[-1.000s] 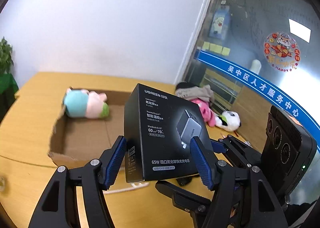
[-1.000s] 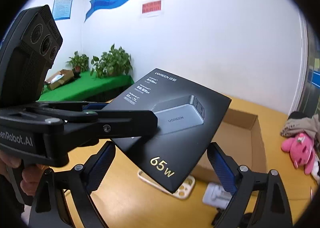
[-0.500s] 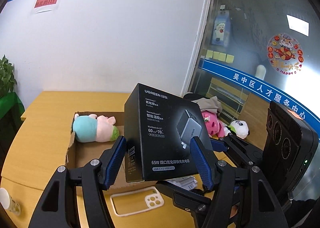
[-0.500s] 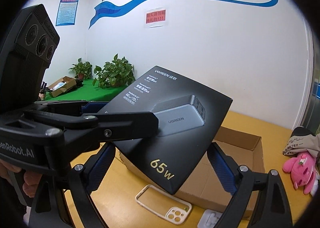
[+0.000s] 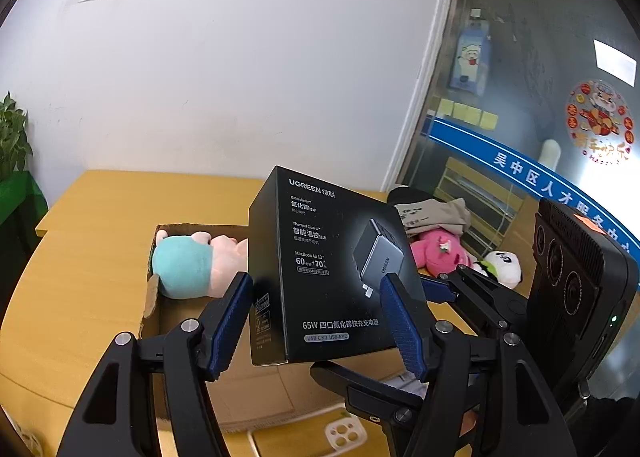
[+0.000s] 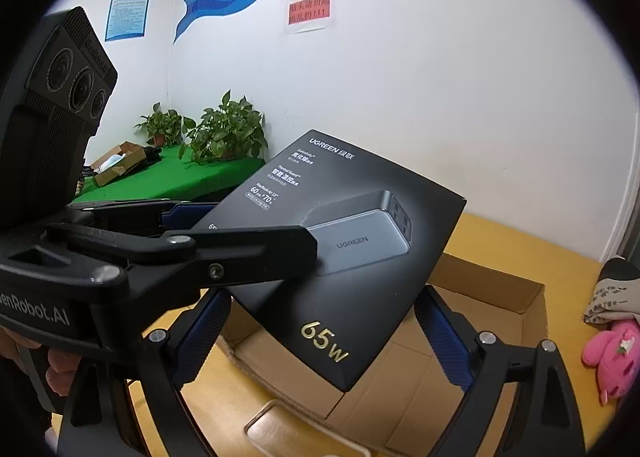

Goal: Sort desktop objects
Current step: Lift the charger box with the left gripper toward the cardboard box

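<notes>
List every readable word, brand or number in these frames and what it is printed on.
"UGREEN", "65W", "MacBook Air 13", "60", "70": black charger box.
"65 w": the box's side face, right wrist view.
"enRobot.AI", cut off: left gripper body.
Blue Chinese slogan: white wall.
Red notice, blue poster, box fine print: too blurred.

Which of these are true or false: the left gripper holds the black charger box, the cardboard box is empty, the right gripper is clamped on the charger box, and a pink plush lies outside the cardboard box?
1. The left gripper holds the black charger box. True.
2. The cardboard box is empty. False: a teal and pink plush lies in it.
3. The right gripper is clamped on the charger box. False: its jaws stand open and apart from it.
4. A pink plush lies outside the cardboard box. True.
</notes>
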### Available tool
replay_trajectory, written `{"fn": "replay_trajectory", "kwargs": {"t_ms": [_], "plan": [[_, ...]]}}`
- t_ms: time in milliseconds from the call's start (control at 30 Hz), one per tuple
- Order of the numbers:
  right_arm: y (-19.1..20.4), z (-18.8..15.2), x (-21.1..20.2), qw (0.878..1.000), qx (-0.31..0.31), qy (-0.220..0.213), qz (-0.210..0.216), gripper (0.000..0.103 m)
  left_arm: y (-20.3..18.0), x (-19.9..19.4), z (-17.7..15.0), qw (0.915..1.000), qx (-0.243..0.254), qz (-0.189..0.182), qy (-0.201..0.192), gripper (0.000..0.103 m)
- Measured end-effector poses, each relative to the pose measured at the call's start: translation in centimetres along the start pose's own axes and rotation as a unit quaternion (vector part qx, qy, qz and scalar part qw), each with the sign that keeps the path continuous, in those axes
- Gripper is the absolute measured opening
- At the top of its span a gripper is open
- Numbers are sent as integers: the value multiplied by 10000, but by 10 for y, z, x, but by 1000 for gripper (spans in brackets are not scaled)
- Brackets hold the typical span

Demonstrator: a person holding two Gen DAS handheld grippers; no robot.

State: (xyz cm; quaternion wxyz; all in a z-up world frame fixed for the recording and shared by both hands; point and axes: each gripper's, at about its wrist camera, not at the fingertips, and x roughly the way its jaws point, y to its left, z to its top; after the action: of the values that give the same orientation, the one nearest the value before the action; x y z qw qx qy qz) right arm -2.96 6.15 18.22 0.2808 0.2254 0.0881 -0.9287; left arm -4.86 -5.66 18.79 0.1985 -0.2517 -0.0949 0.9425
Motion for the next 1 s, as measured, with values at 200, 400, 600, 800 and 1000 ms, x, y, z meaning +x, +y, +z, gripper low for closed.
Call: {"fn": "replay_trajectory", "kwargs": {"t_ms": [200, 400, 600, 800, 1000], "plan": [[-13, 3, 32, 9999, -54, 131, 30, 93, 26, 34, 14, 9998, -156, -62, 100, 69], [-46, 14, 51, 9996, -103, 194, -170, 93, 36, 81, 39, 9985, -369, -395, 94, 69], [-96, 26, 73, 9978, -300, 419, -413, 93, 14, 143, 61, 9986, -210, -428, 241, 69], [-150, 15, 106, 9959, -195, 778, -411, 93, 6, 212, 62, 9972, -272, -359, 593, 69], [-193, -27, 151, 9895, -17, 1425, -218, 93, 10, 286, 31, 9903, -509, -269, 1268, 69]]}}
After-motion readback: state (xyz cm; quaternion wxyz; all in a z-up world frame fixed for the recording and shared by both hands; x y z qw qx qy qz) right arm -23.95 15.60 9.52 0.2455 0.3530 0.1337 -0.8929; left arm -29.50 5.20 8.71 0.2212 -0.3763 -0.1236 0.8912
